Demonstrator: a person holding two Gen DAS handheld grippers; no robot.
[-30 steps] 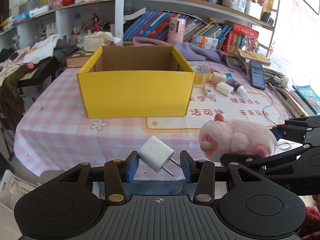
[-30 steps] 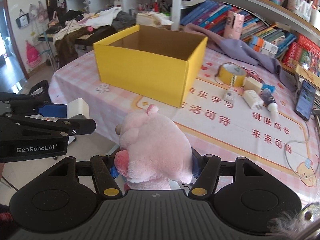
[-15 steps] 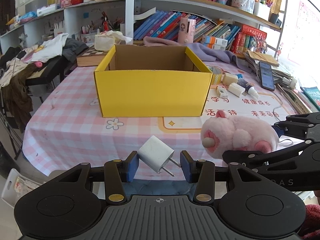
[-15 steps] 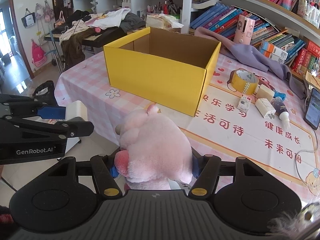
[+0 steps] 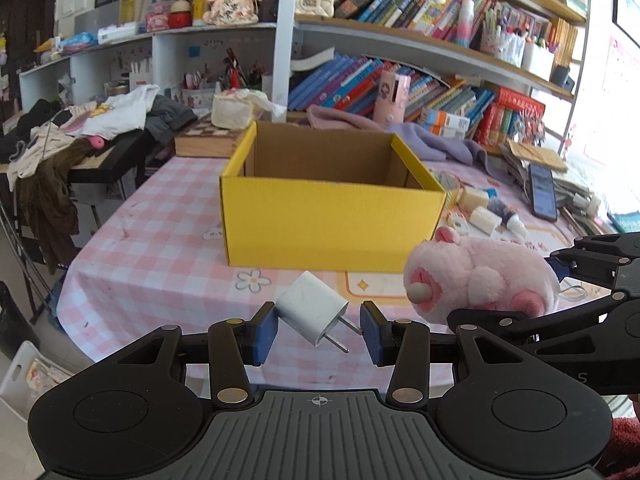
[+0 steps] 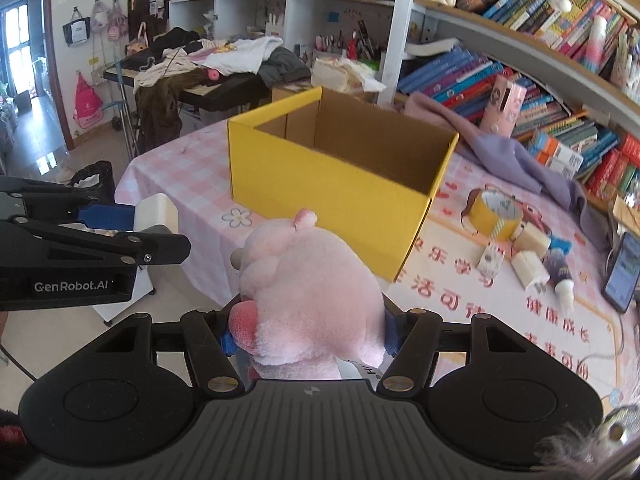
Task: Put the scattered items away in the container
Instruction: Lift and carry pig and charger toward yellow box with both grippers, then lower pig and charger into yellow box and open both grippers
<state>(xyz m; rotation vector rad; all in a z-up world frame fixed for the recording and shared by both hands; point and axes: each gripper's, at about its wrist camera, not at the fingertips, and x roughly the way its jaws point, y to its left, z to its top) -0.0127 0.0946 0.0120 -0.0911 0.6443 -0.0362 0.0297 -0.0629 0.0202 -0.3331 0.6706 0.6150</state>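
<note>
Here the left gripper (image 5: 318, 330) pinches the white charger (image 5: 312, 312) skewed between its fingers, prongs against one pad; it could twist loose. The right gripper (image 6: 308, 338) squeezes the pink plush (image 6: 312, 296). Ahead of both sits the yellow box (image 5: 332, 224).

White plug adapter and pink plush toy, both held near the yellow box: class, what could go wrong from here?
1. The white plug adapter sits tilted in the left hand-held gripper, one side bearing on its prongs; it might twist loose.
2. The pink plush toy in the right hand-held gripper could catch the yellow cardboard box wall.
</note>
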